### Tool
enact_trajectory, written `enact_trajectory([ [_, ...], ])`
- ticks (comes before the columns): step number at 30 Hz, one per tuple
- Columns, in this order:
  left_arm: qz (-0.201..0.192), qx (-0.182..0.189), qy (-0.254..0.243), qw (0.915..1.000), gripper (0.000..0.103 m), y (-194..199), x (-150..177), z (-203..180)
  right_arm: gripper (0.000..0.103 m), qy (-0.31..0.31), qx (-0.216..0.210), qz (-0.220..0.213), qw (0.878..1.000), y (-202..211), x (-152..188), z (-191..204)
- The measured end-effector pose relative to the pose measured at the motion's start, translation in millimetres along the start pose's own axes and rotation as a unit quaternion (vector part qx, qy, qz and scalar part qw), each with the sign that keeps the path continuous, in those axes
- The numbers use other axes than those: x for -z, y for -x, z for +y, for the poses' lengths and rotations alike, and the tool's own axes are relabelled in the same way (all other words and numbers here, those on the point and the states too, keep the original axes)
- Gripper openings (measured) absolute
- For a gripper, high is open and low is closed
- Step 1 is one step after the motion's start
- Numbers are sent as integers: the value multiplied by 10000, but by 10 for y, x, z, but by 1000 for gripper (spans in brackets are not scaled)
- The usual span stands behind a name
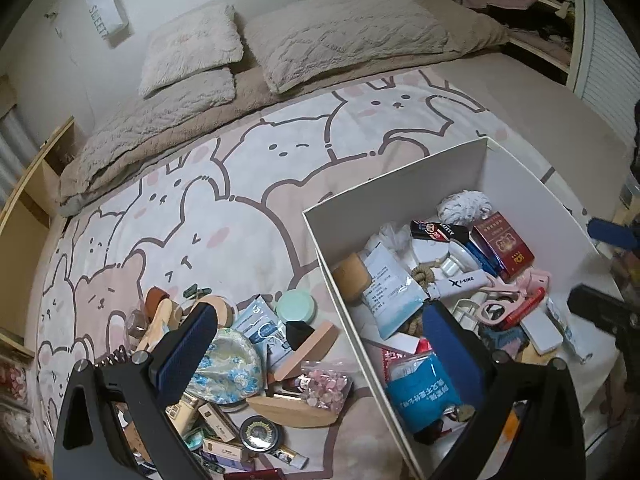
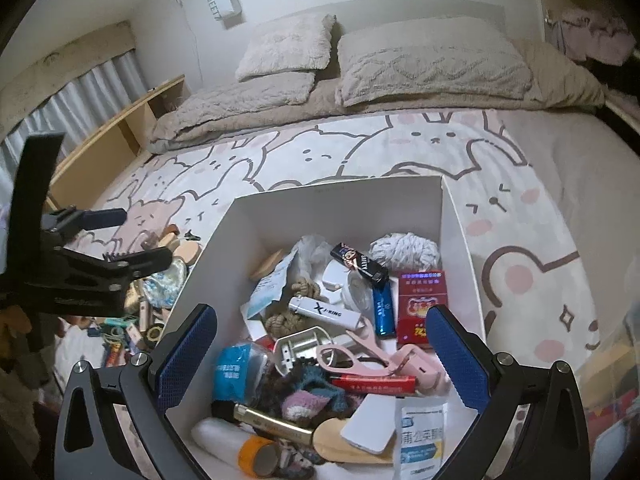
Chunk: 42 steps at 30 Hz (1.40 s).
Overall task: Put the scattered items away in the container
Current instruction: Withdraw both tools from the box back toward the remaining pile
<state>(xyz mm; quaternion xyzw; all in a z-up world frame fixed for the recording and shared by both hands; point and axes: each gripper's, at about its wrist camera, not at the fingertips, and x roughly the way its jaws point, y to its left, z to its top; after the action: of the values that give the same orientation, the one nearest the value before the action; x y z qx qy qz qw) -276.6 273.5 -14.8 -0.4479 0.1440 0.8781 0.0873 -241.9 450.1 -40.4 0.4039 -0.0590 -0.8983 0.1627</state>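
Where the bed [image 1: 520, 92] fills both views, its blanket [image 1: 248, 208] — pale, printed with cartoon bears and rabbits — carries everything, with two fluffy pillows [image 2: 432, 60] at the top of each frame and a wooden shelf [image 2: 120, 128] and grey curtain at the left. The white container [image 2: 336, 208] sits open on the blanket, already crowded with small things. Only the left wrist view shows the scattered items [image 1: 256, 364] in full — a heap at lower left, just beside the container's wall. The right wrist view looks straight into the container. The left claw [image 1: 320, 352] gapes wide across that wall, holding nothing; the right claw [image 2: 320, 356] hangs equally wide and empty over the container.
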Motion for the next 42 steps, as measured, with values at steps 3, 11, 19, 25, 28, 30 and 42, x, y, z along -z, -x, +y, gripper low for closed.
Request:
enact_trajectory([
  [3, -45, 107, 50, 9999, 103, 47, 19, 71, 103, 44, 91, -107, 9999, 50, -14, 31],
  [11, -258, 224, 88, 9994, 103, 211, 58, 217, 103, 300, 432, -480, 9975, 240, -165, 178],
  [19, -532, 374, 122, 9978, 103, 488, 121, 367, 103, 252, 557, -611, 9963, 356, -220, 261],
  [25, -915, 525, 328, 9939, 103, 807, 136, 512, 103, 204, 589, -904, 9940, 577, -255, 363],
  [28, -1055, 528, 425, 9921, 103, 920, 162, 589, 103, 149, 621, -1004, 9929, 690, -265, 418],
  [30, -1121, 536, 467, 9911, 103, 979, 201, 640, 103, 150, 624, -1061, 9923, 764, -255, 467],
  [42, -1407, 365, 592, 9876, 103, 1202, 549, 919, 103, 48, 681, -1322, 9889, 937, -9, 693],
])
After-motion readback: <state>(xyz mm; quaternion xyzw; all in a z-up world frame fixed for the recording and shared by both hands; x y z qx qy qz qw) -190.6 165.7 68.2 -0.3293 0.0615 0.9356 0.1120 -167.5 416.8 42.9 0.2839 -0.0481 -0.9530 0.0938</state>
